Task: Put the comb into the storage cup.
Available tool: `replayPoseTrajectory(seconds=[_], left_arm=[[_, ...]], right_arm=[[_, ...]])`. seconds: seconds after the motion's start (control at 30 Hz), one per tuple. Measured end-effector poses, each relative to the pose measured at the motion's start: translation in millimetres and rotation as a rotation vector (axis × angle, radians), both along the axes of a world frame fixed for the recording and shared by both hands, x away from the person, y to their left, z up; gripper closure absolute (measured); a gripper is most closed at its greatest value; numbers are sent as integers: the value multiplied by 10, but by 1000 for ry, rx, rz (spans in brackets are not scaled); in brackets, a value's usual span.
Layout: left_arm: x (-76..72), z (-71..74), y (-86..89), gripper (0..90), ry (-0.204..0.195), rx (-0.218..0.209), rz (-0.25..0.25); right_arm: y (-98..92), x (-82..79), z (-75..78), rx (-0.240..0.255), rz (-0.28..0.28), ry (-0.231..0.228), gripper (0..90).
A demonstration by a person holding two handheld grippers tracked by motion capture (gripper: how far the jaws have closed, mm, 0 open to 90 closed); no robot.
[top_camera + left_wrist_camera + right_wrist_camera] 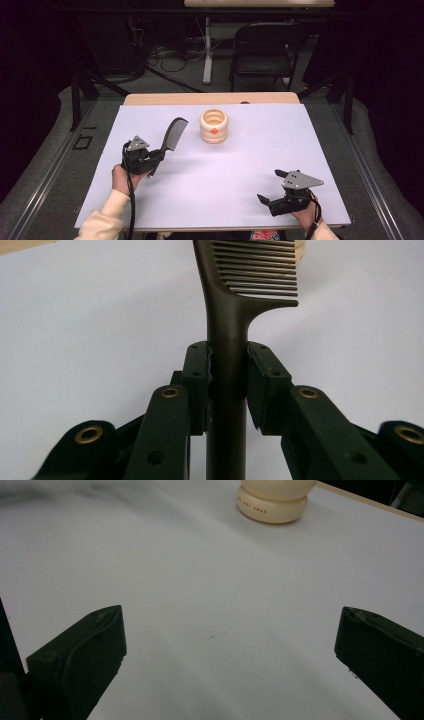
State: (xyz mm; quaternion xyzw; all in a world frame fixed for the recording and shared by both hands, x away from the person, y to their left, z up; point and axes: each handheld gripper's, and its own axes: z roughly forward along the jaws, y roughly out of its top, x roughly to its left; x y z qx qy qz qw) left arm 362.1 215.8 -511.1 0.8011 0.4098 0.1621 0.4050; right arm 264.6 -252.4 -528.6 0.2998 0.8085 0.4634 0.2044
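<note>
A dark brown comb [172, 136] slants up and to the right above the left half of the white table cover [260, 150]. My left gripper [156, 159] is shut on its handle; in the left gripper view both pads press the comb [227, 340] stem just below the teeth, at the gripper [227, 365]. A cream ribbed holder [213, 126] with an orange dot stands open-topped at the back centre, to the right of the comb's teeth. My right gripper [272, 186] rests at the front right, jaws wide apart with nothing between them. Its own view has the holder [274, 500] far ahead beyond the gripper [230, 645].
The white cover lies on a wooden table [210, 98] whose far edge shows behind the holder. A folding chair [265, 50] and a table leg [207, 50] stand on the floor beyond. Dark cables trail from both grippers toward the person's sleeves.
</note>
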Motion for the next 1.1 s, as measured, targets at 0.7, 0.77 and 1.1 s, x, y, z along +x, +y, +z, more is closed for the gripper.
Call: replayPoseTrajectory(seconds=[0.7,0.77,1.1], left_arm=[[64,21,-108,725,-49,-47,0],[75,27,-116,725,-53,-58,1],[122,52,-145,725,-73,-73,-2]], right_arm=[[2,4,-4,0,-1,3,0],[4,6,-6,0,-1,1,0],[2,5,-5,2,-3,4,0]])
